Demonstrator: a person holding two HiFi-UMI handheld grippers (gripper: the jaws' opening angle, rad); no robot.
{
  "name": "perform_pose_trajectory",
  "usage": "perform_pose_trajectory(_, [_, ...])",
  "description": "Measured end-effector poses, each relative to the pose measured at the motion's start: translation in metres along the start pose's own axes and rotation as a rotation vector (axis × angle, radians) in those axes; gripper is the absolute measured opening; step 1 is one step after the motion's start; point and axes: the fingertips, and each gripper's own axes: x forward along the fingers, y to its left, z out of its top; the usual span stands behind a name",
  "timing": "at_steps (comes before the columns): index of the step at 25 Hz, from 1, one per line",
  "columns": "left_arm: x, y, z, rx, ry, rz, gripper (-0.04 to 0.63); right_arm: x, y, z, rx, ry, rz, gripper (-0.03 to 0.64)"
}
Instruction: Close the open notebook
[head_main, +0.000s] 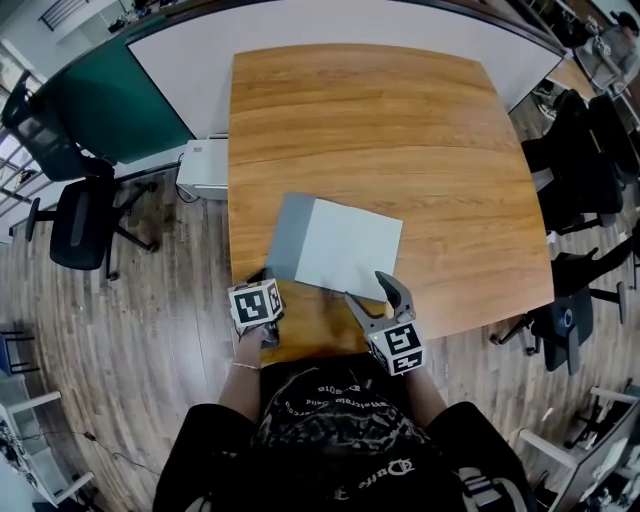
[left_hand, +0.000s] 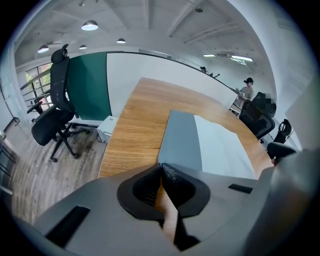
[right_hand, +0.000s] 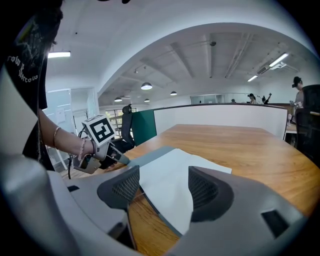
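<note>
1. The left gripper has its jaws pressed together. Its black ribbed pads nip the near corner of the thin grey cover.
2. The right gripper has its jaws standing wide apart. The near corner of the blank white page lies between them, and neither pad presses on it.
3. The open rectangular notebook lies flat and slightly skewed, with the grey cover on the left and the white page on the right.
4. It sits close to the near edge of the broad light-brown wooden table, right in front of the person. The two grippers are at its near corners, left and right.
5. Further out, a black office chair stands on the plank floor left of the table. A dark green partition panel stands beyond it.
</note>
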Motion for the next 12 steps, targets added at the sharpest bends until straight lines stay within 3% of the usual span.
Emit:
perform_pose_trajectory(6, [-0.006,-0.005,0.006,0.088,-0.046,0.016,0.026,0.002,0.006,-0.001,-0.022,-0.002,0.021,0.285])
perform_pose_trajectory(12, [-0.026,-0.009,0.017,0.095,-0.107,-0.017,0.026,-0.001,0.009,-0.003,-0.006,-0.006,0.012,0.273])
